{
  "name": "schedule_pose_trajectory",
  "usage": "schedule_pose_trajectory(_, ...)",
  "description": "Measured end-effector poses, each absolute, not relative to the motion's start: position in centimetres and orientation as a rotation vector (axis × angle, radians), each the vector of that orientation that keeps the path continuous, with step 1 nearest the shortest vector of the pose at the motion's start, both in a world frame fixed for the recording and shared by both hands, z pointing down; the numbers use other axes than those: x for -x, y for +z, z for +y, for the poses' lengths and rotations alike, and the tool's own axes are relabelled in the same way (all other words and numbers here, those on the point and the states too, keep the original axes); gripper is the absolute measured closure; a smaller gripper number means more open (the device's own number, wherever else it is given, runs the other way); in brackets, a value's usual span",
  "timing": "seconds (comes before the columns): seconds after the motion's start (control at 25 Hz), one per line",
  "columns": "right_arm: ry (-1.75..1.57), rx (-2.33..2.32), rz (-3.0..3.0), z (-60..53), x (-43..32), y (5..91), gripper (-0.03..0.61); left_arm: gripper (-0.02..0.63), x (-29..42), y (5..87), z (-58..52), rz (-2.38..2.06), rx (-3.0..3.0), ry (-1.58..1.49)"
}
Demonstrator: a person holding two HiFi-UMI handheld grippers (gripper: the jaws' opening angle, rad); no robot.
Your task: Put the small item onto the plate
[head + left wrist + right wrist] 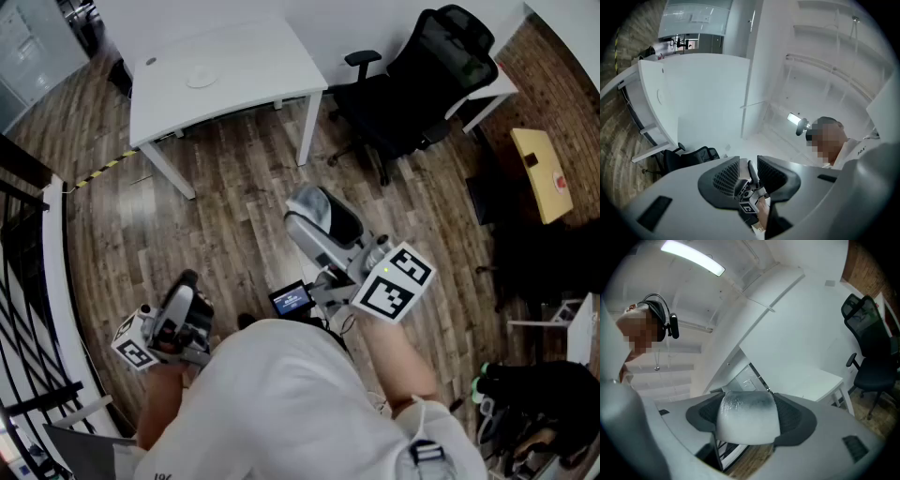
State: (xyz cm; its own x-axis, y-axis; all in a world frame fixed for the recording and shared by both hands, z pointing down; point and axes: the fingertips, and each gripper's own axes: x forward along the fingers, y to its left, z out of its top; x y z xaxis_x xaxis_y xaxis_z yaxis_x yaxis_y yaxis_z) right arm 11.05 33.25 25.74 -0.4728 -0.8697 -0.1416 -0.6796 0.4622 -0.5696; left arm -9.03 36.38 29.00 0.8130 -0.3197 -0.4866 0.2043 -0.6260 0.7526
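Right claw (748,404), jaws wide, grips pale item (746,423); left claw (749,171) ajar, empty. Seemingly carrying; next, reach plate (201,76) far ahead.

An office: a white rectangular desk surface (253,66) stands well ahead of the right claw (323,220), a black mesh swivel chair (431,75) to that claw's right, wood-plank floor (234,187) beneath.
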Motion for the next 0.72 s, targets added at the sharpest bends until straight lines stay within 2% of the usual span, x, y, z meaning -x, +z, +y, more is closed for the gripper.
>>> schedule_pose_trajectory(0.72, -0.603, 1.368, 2.285, 34.4, -13.3, 25.6, 0.259, 0.505, 6.6, 28.6, 37.0, -0.031, -2.110, -0.740)
